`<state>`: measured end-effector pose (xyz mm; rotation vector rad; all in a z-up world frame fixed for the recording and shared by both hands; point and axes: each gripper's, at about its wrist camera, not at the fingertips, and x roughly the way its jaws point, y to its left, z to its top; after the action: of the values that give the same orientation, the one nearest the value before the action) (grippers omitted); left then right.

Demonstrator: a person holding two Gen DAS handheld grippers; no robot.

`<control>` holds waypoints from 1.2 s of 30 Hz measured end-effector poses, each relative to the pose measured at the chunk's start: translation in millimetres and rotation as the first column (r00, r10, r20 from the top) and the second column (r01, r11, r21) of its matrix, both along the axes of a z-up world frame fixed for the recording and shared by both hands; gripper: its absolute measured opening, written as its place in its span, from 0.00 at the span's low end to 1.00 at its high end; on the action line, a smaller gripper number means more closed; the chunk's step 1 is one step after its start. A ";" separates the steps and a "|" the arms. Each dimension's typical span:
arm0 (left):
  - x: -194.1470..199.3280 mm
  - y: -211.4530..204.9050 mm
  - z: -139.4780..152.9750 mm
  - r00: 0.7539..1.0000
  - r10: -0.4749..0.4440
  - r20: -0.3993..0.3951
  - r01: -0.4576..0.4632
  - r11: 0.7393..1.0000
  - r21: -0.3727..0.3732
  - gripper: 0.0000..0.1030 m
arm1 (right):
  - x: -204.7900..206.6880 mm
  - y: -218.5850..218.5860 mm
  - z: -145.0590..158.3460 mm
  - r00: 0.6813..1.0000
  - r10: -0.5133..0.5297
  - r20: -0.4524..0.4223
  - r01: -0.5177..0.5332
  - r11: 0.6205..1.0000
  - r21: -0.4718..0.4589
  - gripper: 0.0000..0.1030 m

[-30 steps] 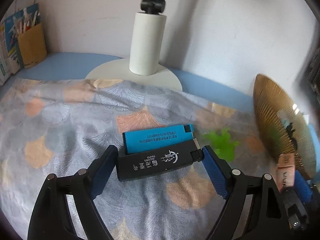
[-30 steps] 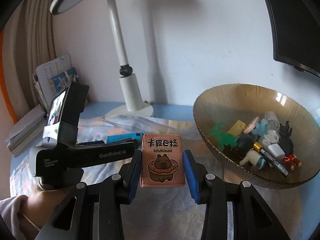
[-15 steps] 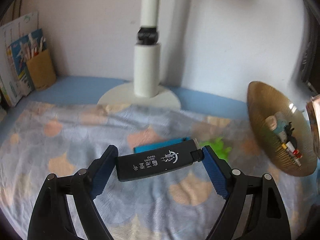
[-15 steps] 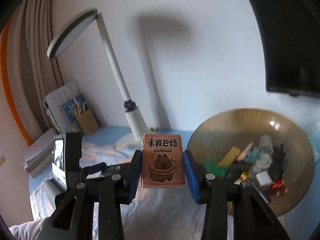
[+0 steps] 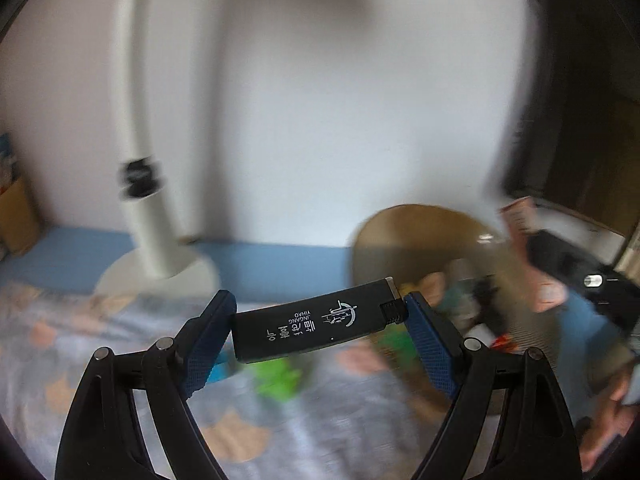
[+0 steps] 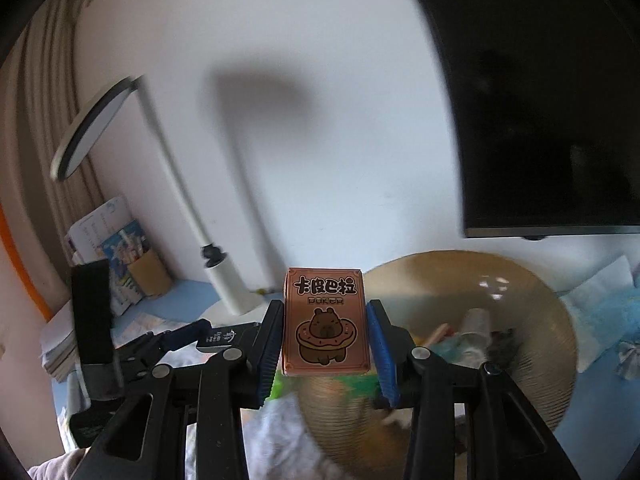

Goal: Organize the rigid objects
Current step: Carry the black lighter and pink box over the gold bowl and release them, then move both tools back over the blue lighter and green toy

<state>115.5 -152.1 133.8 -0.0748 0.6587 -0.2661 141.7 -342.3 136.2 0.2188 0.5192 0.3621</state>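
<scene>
My left gripper is shut on a black lighter with white print and holds it in the air above the patterned cloth. The lighter also shows in the right wrist view. My right gripper is shut on a pink capybara poker card box, held upright near the front rim of the amber glass bowl. The bowl holds several small toys and trinkets. A green toy and a blue lighter lie on the cloth under the left gripper.
A white desk lamp stands at the back on the blue table; it also shows in the right wrist view. A dark monitor hangs at the right. Books and a brown pen holder stand at the far left.
Both grippers have risen with their objects. The left one has lifted the black lighter off the cloth and swung right toward the bowl. The right one now hovers by the bowl.
</scene>
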 end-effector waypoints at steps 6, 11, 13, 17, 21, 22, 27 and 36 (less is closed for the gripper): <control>13.5 -47.6 14.5 0.991 -0.128 0.032 0.128 0.992 0.014 0.81 | 21.2 -42.0 -5.4 0.996 -0.070 -0.056 0.069 0.998 -0.012 0.39; 22.0 -69.4 12.3 0.981 -0.190 0.026 0.189 0.981 0.037 0.81 | 38.9 -66.7 -12.3 0.988 -0.116 -0.100 0.115 0.993 -0.017 0.39; 25.1 -72.7 10.1 0.979 -0.201 0.025 0.200 0.979 0.048 0.81 | 43.7 -73.5 -15.1 0.984 -0.135 -0.113 0.134 0.991 -0.016 0.39; 31.8 -74.3 -1.3 0.976 -0.216 0.005 0.215 0.975 0.051 0.82 | 49.3 -81.3 -24.0 0.976 -0.175 -0.134 0.172 0.985 -0.031 0.42; 48.0 -73.0 -26.9 0.956 -0.246 -0.158 0.250 0.968 0.006 0.99 | 56.2 -84.9 -38.1 0.967 -0.176 -0.187 0.175 0.984 -0.020 1.00; 50.1 -72.1 -29.4 0.949 -0.265 -0.173 0.268 0.963 -0.007 0.99 | 55.6 -84.6 -39.8 0.966 -0.174 -0.190 0.174 0.985 -0.015 1.00; 34.8 -69.2 -13.6 0.958 -0.262 -0.114 0.271 0.960 0.067 0.99 | 53.5 -83.9 -44.9 0.956 -0.182 -0.229 0.192 0.981 0.023 1.00; 30.1 -12.7 11.4 0.985 -0.144 -0.090 0.151 0.986 0.072 0.99 | 38.8 -65.4 -23.4 0.958 -0.184 -0.220 0.208 0.974 0.091 1.00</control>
<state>145.6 -164.8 145.2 0.0390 0.7597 -0.3807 180.5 -407.7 112.8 0.4187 0.6806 0.1744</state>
